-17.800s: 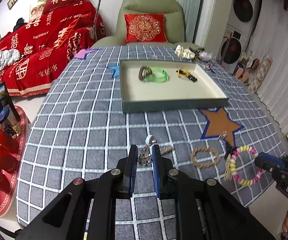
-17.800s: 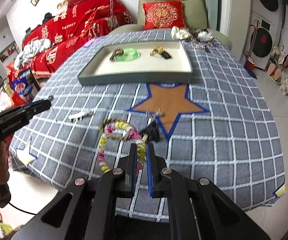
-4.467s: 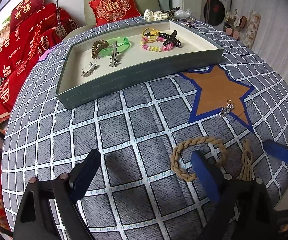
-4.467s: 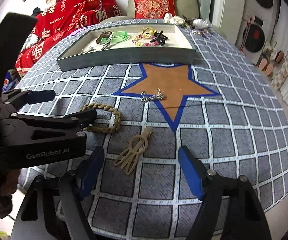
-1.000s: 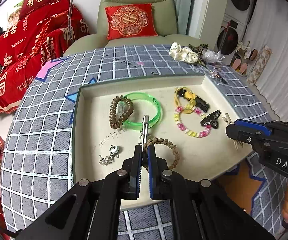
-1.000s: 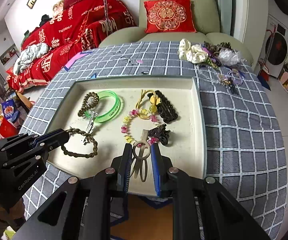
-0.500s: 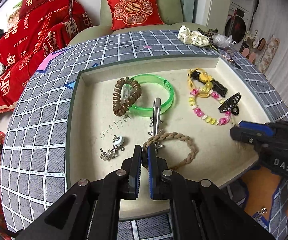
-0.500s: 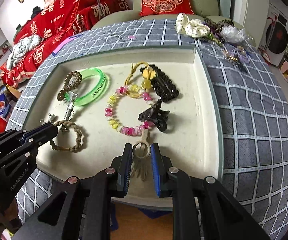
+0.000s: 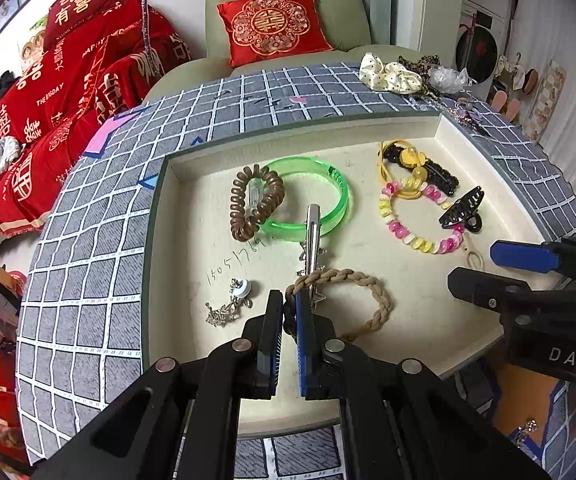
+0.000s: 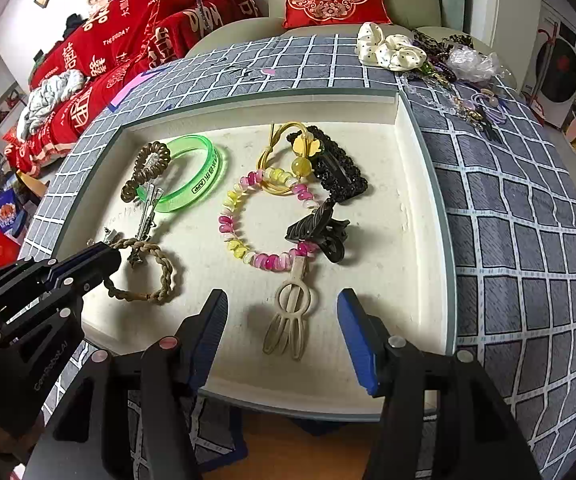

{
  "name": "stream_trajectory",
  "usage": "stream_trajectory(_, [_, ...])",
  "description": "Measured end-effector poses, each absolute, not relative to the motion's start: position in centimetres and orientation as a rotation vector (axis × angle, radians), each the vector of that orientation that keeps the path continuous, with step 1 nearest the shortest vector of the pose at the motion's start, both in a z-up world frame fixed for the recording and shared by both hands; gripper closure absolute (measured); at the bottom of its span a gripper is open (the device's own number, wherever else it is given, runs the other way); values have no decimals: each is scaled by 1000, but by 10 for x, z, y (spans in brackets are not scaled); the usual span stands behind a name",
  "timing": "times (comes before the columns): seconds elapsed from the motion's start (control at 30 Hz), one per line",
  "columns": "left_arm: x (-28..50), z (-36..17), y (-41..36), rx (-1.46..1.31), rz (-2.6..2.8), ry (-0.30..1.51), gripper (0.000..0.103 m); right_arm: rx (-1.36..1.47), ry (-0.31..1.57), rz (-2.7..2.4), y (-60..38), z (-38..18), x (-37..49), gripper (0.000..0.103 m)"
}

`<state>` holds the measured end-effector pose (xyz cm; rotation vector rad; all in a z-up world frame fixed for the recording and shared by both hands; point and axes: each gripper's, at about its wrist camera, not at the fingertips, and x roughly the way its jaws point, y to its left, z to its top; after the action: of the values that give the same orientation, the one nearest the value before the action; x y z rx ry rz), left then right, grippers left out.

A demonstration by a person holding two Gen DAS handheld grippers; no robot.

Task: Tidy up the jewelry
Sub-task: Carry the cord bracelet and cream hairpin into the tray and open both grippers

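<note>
Beige loop-shaped hair clip (image 10: 289,316) lies flat in the cream tray (image 10: 419,264), touching the pink-yellow bead bracelet (image 10: 264,216). Right gripper (image 10: 282,334) has just spread apart, straddling the clip without contact. Left gripper (image 9: 286,320) is clamped on the braided tan bracelet (image 9: 351,300) left of the clip.

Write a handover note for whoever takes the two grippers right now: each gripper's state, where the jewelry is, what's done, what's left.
Left gripper: shut on the braided rope bracelet, which lies on the tray floor, not yet let go.
Right gripper: jaws have just been opening; the beige hair clip lies free on the tray between them.
In the tray: green bangle, coil hair tie, silver clip, bead bracelet, black claw clip.
Left: release the rope bracelet, then fetch the small silver piece on the tablecloth.
</note>
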<state>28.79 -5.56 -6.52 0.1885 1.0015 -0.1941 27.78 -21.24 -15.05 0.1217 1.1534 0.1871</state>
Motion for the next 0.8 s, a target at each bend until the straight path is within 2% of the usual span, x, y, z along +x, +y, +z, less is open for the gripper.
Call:
stream_trajectory(0.43, [288,-52,-56,194,-179,978,89,217,1053,150,-234,-113,269,42])
stream_trajectory(0.8, [293,-53,-54,178,-178,1000,89,224,1047,141,-239,-110,268,42])
